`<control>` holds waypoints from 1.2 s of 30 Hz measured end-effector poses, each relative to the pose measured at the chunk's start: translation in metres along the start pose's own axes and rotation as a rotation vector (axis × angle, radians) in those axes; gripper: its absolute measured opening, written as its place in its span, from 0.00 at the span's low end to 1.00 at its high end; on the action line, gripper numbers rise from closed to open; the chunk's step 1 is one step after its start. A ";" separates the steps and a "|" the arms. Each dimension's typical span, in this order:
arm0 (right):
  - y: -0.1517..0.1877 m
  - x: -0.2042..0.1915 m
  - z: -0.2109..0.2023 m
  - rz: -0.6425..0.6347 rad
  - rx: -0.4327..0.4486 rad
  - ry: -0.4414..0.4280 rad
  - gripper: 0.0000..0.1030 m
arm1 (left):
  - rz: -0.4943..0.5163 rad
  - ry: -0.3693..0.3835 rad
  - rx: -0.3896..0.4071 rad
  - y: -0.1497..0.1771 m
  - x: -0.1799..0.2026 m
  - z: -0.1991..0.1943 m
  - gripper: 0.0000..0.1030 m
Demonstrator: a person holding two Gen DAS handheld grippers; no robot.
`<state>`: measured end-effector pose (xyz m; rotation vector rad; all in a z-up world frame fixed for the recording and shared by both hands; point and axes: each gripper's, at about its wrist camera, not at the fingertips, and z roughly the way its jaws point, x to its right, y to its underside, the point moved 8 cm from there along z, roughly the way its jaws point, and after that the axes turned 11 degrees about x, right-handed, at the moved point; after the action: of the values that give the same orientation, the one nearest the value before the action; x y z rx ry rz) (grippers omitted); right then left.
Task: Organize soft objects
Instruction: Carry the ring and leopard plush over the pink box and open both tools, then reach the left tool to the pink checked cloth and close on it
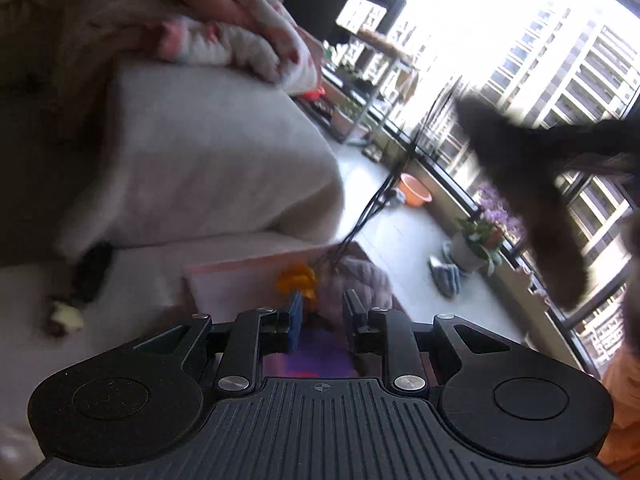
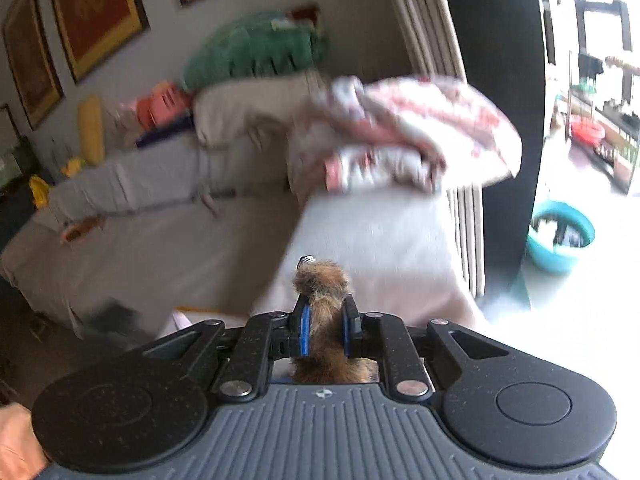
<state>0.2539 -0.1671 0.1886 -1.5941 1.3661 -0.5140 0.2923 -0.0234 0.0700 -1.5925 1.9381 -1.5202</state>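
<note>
Though blurred, right hand-held gripper (image 2: 325, 320) clamps furry toy (image 2: 322, 280)

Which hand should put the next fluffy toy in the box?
Probably the right. The right gripper is already shut on the brown furry toy, so it has something to drop. The left gripper holds nothing, though it points at the pink box.

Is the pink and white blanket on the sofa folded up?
No, bunched: the pink-and-white patterned blanket lies in a crumpled heap on the beige sofa arm.
</note>
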 end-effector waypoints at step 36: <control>0.025 -0.138 0.103 -0.265 -0.084 -0.042 0.64 | -0.202 -0.437 -0.020 -0.007 -0.248 -0.100 0.24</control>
<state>0.2825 0.0008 0.1539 -1.8577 1.1650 -0.5830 0.3252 0.2369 0.0164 -1.9791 1.5963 -1.0921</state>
